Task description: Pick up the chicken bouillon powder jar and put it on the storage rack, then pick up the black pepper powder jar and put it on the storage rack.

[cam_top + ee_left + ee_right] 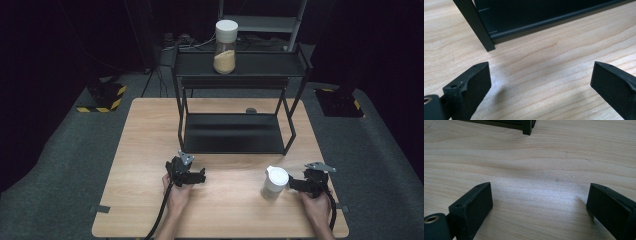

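My left hand-held gripper (pixel 200 176) hovers low over the near left part of the desk (pixel 140 150), just in front of the black shelf rack (pixel 235 132). In the left gripper view its jaws stand wide apart with nothing between them but bare wood grain; the rack's near left leg (pixel 480 27) and the front edge of its lower shelf sit a little beyond the jaws, not touching them.

My right hand-held gripper (pixel 292 184) is at the near right of the desk, just beside a small jar with a white lid (pixel 275 182), which stands upright on the wood. From the high view the gripper's tip sits right next to the jar's right side; I cannot tell whether it touches. In the right gripper view the jaws (pixel 539 202) are spread wide and hold nothing, with only desk surface between them, and a corner of the rack's foot (pixel 527 126) shows at the far edge.

A second, taller jar with a white lid (pixel 226 46), part filled with a tan granular content, stands upright on the rack's top shelf, near its middle, well apart from both grippers. The rack's lower shelf is dark. A small round dark object (pixel 251 110) lies on the desk behind the rack, too small to identify.
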